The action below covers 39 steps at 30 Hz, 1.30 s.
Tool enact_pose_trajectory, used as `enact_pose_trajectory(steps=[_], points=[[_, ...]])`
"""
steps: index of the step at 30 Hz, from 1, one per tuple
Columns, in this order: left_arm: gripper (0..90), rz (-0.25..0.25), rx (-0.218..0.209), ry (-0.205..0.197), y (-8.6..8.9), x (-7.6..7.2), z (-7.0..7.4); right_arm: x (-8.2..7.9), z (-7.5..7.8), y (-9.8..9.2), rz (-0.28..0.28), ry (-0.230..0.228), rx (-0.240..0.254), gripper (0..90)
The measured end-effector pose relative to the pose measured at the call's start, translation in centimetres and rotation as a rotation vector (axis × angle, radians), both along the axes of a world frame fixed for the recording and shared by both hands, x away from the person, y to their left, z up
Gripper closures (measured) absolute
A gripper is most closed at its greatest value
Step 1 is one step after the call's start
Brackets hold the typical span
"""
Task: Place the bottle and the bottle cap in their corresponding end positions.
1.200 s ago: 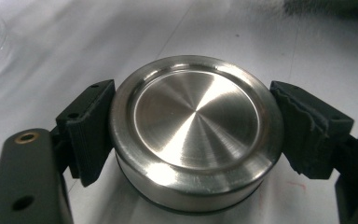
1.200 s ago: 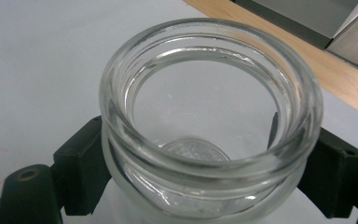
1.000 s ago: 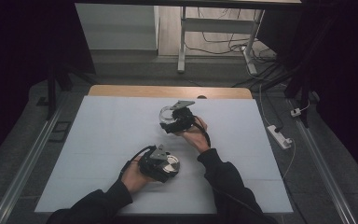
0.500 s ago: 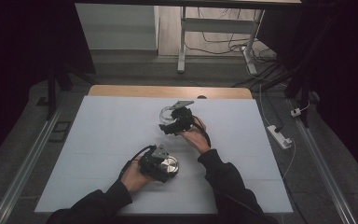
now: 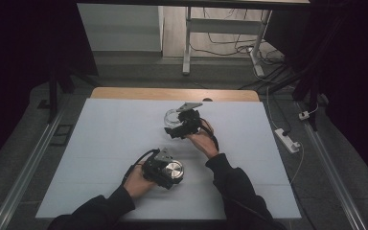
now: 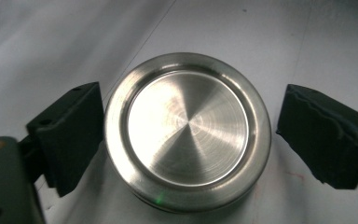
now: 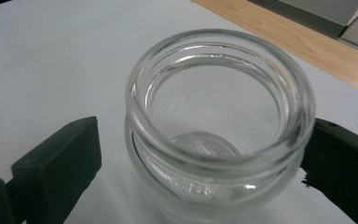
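On the white tabletop (image 5: 100,158), near the person, a round steel lid (image 6: 187,130) lies flat between the left gripper (image 5: 165,171) jaws, which have just been opening; one pad at the rim, the other clear, so it's released, not pinched. Farther out, the open glass jar (image 7: 219,121) stands upright between the right gripper (image 5: 178,125) jaws, also just opened and spread. Lid sits well apart from jar; looks like unscrewed and set aside.

A person's left gripper (image 5: 168,173) brackets a metal lid (image 5: 174,169) near the table's (image 5: 100,143) front edge; the right gripper (image 5: 176,125) flanks a glass jar (image 5: 171,116) mid-table.
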<state>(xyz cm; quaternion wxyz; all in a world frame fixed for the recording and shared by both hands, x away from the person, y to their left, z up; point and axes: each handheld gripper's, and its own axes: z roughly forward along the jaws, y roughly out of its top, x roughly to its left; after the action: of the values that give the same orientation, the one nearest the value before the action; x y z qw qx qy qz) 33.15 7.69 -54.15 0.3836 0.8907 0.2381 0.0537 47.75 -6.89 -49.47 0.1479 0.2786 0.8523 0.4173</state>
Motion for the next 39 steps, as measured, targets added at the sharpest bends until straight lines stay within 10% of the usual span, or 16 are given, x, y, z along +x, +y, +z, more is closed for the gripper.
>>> enact_pose_trajectory(steps=[39], points=[[0.0, -0.026, -0.228, 0.074, 4.5, -1.4, 2.9, -3.8, 2.5, -1.7, 0.059, 0.003, 0.003, 0.0]])
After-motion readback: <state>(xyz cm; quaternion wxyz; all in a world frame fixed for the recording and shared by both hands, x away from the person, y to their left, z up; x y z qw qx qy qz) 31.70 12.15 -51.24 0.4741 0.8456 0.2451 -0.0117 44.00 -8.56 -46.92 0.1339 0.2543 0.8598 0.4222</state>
